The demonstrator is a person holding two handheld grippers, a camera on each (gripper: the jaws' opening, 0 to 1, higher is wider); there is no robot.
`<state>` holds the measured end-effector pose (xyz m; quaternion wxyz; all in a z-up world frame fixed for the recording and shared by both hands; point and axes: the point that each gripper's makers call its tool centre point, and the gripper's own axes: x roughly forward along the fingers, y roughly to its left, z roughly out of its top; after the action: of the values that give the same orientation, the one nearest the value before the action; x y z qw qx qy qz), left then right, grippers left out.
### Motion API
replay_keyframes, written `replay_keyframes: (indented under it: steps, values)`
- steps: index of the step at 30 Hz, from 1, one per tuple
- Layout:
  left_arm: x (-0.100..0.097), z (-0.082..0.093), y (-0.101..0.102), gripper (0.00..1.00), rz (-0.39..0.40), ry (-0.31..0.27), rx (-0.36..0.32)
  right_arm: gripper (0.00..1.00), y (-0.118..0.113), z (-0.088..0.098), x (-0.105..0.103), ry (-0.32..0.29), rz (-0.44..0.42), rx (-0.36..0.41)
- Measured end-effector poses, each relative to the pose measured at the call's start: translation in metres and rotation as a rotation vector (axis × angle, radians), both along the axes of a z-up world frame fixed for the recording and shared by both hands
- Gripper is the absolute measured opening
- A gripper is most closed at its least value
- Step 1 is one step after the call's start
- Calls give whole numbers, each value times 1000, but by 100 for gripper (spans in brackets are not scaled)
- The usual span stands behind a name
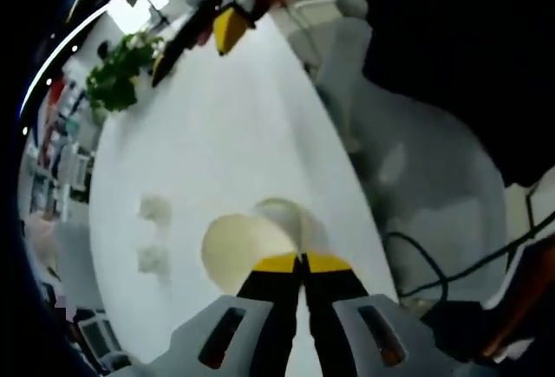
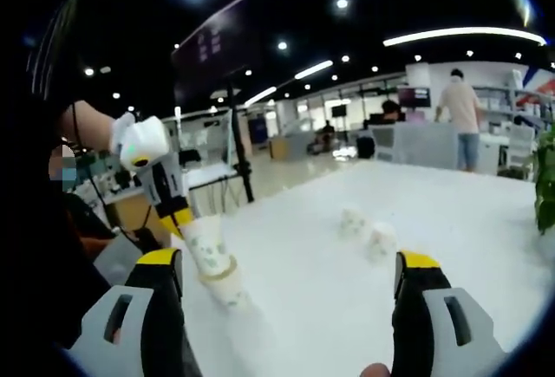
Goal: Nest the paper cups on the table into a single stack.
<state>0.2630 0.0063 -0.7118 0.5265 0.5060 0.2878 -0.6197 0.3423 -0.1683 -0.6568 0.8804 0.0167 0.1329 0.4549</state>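
Observation:
My left gripper [image 1: 303, 261] is shut on the rim of a white paper cup [image 1: 244, 251], whose open mouth faces the camera. In the right gripper view, the left gripper [image 2: 173, 217] holds that patterned cup [image 2: 206, 245] tilted, its lower end set into a second cup [image 2: 228, 286] that touches the table. Two more small cups [image 2: 351, 218] [image 2: 380, 240] stand side by side on the white table [image 2: 451, 204]; in the left gripper view they are the cups [image 1: 154, 208] [image 1: 152, 260] left of the held one. My right gripper [image 2: 290, 266] is open and holds nothing, and shows as the right gripper [image 1: 221, 17] over the table's far end.
A green plant [image 1: 117, 74] stands at the table's far corner, seen as the plant [image 2: 546, 178] at the right edge. A person's dark clothing [image 1: 451, 39] and cables [image 1: 434, 264] lie beside the table. People stand far off in the office behind.

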Motion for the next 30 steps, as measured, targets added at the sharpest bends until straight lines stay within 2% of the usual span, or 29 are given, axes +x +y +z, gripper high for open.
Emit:
replay_keyframes:
  steps: [4, 19, 30]
  values:
    - [0, -2, -2, 0, 12, 9, -13, 100, 0, 0, 0, 2, 6, -4]
    - [1, -18, -4, 0, -53, 8, 44, 100, 0, -4, 0, 16, 2, 5]
    - [7, -23, -5, 0, -60, 17, 58, 100, -5, -7, 1, 31, -15, 14]
